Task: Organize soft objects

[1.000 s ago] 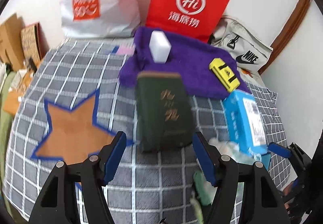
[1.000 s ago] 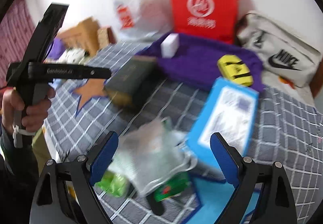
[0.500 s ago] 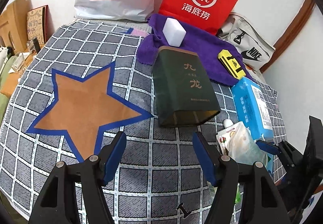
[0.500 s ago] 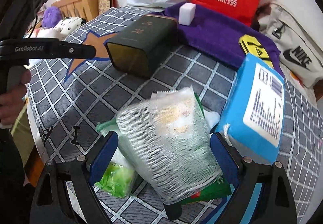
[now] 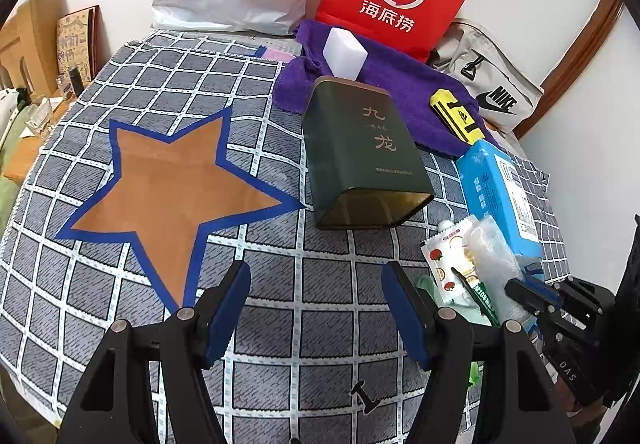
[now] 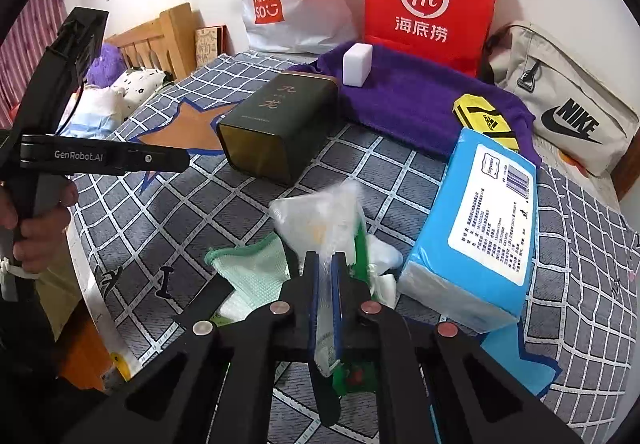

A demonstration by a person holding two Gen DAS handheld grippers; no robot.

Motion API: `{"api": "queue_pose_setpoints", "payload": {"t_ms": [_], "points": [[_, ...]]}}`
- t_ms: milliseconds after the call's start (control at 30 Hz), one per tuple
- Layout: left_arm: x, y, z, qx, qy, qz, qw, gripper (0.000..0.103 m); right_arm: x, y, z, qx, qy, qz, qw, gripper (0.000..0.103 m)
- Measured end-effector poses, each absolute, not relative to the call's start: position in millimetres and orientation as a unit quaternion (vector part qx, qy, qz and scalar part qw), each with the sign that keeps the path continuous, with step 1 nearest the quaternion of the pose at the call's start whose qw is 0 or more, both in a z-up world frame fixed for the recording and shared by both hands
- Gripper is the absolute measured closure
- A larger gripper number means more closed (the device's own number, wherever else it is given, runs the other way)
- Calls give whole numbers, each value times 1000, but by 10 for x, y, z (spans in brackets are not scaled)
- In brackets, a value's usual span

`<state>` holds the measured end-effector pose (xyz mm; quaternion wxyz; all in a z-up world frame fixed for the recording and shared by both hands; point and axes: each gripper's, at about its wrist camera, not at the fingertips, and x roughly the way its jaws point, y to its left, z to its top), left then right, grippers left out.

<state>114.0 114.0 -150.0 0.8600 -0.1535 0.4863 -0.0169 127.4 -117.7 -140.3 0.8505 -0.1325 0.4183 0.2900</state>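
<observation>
Right gripper [image 6: 325, 264]: jaws clenched on the clear mesh bag [image 6: 320, 220], pinching only a thin fold at its near edge. The bag sits at the near middle of the checked cloth [image 6: 168, 204], on top of the green mesh cloth [image 6: 256, 272] and a green packet [image 6: 356, 376], just left of the blue tissue pack [image 6: 480, 228].

Left gripper [image 5: 316, 300]: jaws released, nothing between them, hanging over bare cloth near the orange star patch [image 5: 168, 184].

Risks:
- Thin pinch on slippery film; the bag may slide out on lift, likely because most of its bulk hangs beyond the jaws.
- The green packet seems caught in the same grip or just under it; cannot tell which. If caught, it comes along or drops partway.
- The green mesh cloth touches the bag and could drag with it.
- The dark green tin [image 6: 280, 124] lies on its side just beyond; a swing toward the star patch could knock it.
</observation>
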Motion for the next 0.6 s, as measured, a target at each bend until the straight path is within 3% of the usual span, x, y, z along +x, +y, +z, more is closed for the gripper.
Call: {"api": "queue_pose_setpoints", "payload": {"t_ms": [600], "points": [[985,545,-1527,-104,504,-69,855,37,968,-2081,-1100,-54,377,217,899,97]]}}
